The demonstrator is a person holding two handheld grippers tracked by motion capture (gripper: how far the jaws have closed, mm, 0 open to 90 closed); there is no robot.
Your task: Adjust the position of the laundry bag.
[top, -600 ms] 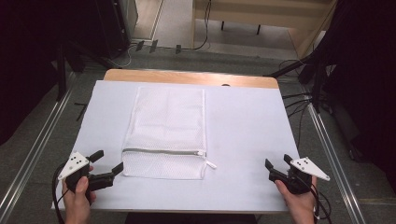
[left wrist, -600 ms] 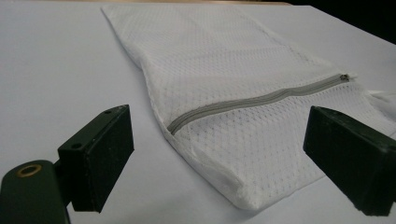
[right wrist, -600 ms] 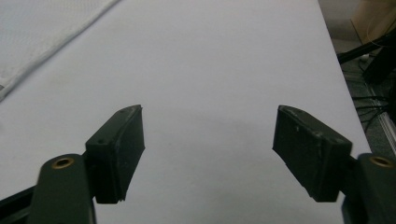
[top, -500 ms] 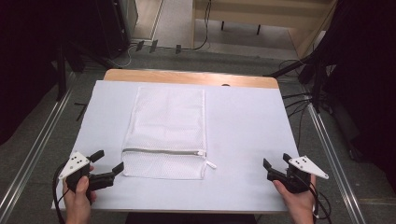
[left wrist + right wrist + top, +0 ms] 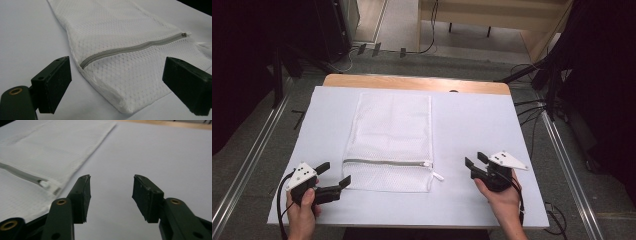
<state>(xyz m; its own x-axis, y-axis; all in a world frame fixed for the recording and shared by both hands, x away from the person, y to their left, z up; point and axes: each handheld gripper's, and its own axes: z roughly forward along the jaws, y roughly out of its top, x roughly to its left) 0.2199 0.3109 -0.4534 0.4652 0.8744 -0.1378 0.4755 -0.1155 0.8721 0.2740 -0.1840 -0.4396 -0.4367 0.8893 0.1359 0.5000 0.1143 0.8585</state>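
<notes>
A white mesh laundry bag (image 5: 389, 140) lies flat on the white-covered table (image 5: 477, 120), its grey zipper (image 5: 387, 162) closed across the near end. My left gripper (image 5: 335, 173) stands open just left of the bag's near left corner. In the left gripper view the jaws are spread wide (image 5: 120, 82), with that corner of the bag (image 5: 120, 50) ahead of them and untouched. My right gripper (image 5: 475, 159) is open to the right of the zipper pull (image 5: 438, 176), apart from it. In the right gripper view nothing lies between the jaws (image 5: 111, 192), and the bag (image 5: 50, 152) is off to the left.
The table's wooden far edge (image 5: 412, 82) shows beyond the white cover. Metal rails (image 5: 562, 155) run along both sides on the floor, and cables (image 5: 532, 107) trail at the right. Dark stands sit at the far left.
My right gripper has moved left and a little forward, closer to the bag's zipper end. The left gripper and the bag have kept still.
</notes>
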